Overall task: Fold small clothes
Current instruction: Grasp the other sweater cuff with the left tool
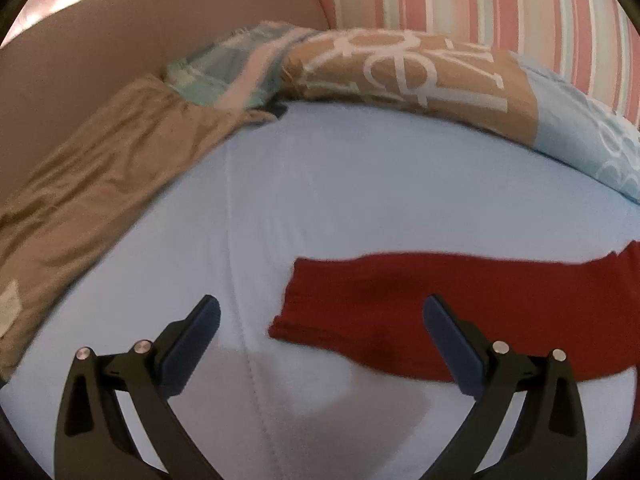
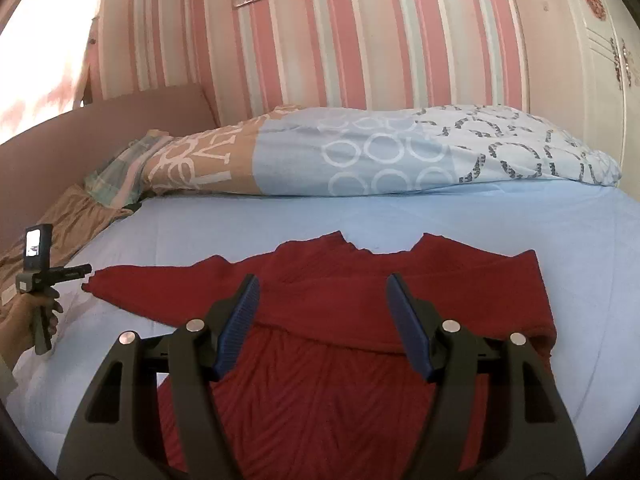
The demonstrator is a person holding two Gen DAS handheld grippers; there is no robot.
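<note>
The red ribbed knit sweater [image 2: 360, 300] looks matt and coarse. The pale blue cotton bedsheet [image 2: 440, 216] lies smooth; the tan satin-like cloth [image 1: 92, 184] at its left edge shines faintly.

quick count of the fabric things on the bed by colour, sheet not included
red: 1, the sweater
tan: 1, the crumpled cloth at the left edge
light blue and tan patterned: 1, the duvet along the wall
teal and pink checked: 1, the cloth beside the duvet
total: 4

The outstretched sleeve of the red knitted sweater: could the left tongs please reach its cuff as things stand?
Probably yes: the left tongs stand open just above the sleeve's cuff, with only bare blue sheet around it.
</note>
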